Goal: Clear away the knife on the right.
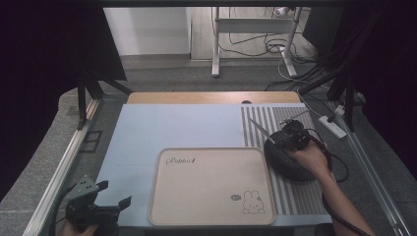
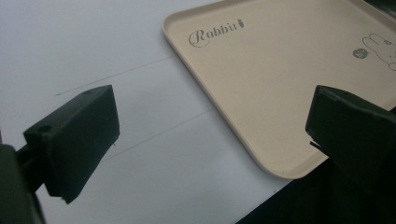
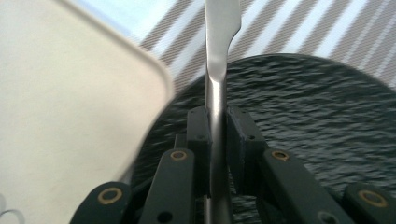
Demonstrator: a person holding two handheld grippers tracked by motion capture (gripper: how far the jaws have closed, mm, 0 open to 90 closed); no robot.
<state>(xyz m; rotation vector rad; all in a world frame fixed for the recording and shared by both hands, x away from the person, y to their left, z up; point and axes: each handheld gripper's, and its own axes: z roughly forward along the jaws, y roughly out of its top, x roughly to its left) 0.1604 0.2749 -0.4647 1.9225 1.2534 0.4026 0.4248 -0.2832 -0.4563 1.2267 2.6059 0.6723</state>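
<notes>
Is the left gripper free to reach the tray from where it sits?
Probably yes: the left gripper is open, holds nothing, and bare mat lies between it and the tray edge.

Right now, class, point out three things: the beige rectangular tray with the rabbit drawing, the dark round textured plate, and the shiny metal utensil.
Beige tray (image 1: 211,184): high view, bare middle of its floor.
Dark round plate (image 3: 317,107): right gripper view, rippled surface.
Metal utensil (image 3: 216,93): right gripper view, narrow neck above the jaws.

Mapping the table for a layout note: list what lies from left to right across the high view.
Left tool → beige rabbit tray → dark plate with the right tool above it, gripping a metal knife.
</notes>
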